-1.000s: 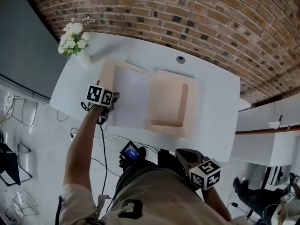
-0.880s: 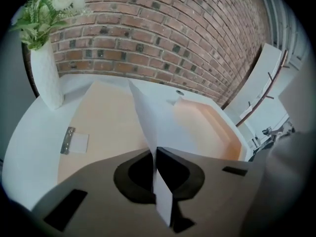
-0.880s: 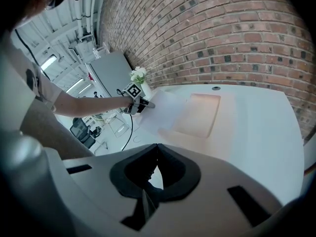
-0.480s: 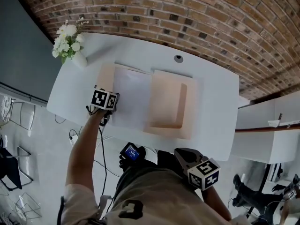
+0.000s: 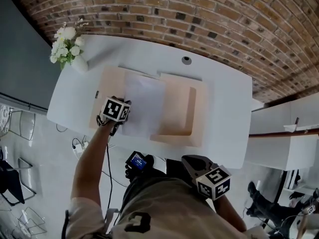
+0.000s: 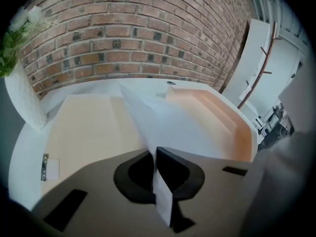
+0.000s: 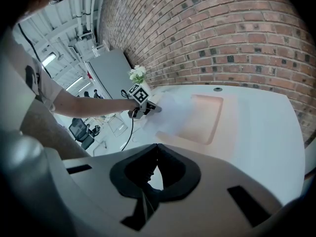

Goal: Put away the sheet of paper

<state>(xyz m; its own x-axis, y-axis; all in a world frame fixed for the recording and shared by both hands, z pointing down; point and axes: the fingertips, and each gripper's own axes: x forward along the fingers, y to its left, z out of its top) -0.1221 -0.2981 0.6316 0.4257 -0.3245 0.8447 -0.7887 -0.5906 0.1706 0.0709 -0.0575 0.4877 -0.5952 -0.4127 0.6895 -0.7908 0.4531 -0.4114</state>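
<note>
Two pairs of jaws to report, nearest first. Right gripper (image 7: 157,146) hangs low by my body, on my side of the surface (image 5: 227,108), and its jaws are pressed tip to tip with nothing in them. Further out, left gripper (image 6: 156,154) reaches over the left part of that white surface, pointing steeply down. Its jaws are clamped tight on the sheet of paper (image 6: 170,125), and a strip of the sheet pokes back between the pads towards me. From the grip the sheet fans away, its left edge lifted, white and slightly bowed. Under it on the left lies a flat tan board (image 5: 102,91) with a small metal fitting (image 6: 45,164) near its left edge. On the right is an open tan tray (image 5: 192,108) just beside the board, and the paper overlaps the tray's left side. So the sheet sits across both, held only at its near corner. Past them there is a small round hole (image 5: 186,60) in the surface. A white vase of white flowers (image 5: 65,46) stands at the far left corner. Behind everything runs a brick wall (image 5: 199,14).
</note>
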